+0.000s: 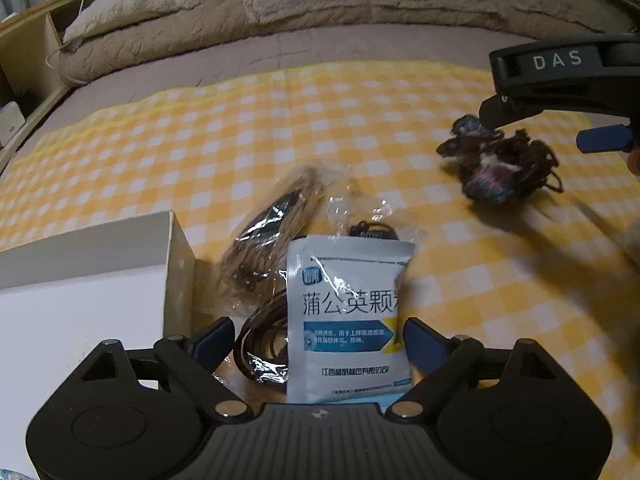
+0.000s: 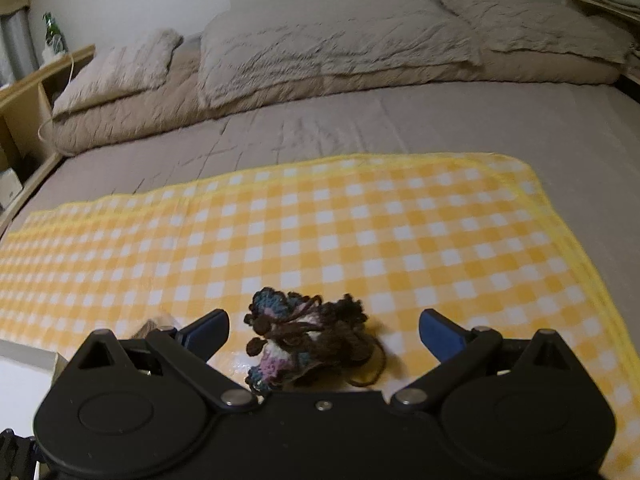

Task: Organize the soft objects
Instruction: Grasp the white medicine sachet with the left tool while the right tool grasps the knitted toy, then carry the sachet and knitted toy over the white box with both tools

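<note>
Since it is loose yarn, the crocheted bundle [image 2: 308, 340] on the yellow checked cloth [image 2: 360, 220] looks light, limp and snag-prone; best pinched at its thick middle. Right claw [image 2: 324, 330] straddles it, spread and empty. Left claw [image 1: 318, 340], released, flanks a slick foil sachet [image 1: 348, 312]; bagged cords [image 1: 272, 240] at its 11 o'clock, white box [image 1: 92, 272] at 9.

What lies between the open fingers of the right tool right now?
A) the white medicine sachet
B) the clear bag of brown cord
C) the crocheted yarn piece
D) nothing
C: in the right wrist view the crocheted yarn piece lies on the yellow checked cloth between the spread fingers of the right tool, while the white medicine sachet sits by the left tool.
</note>
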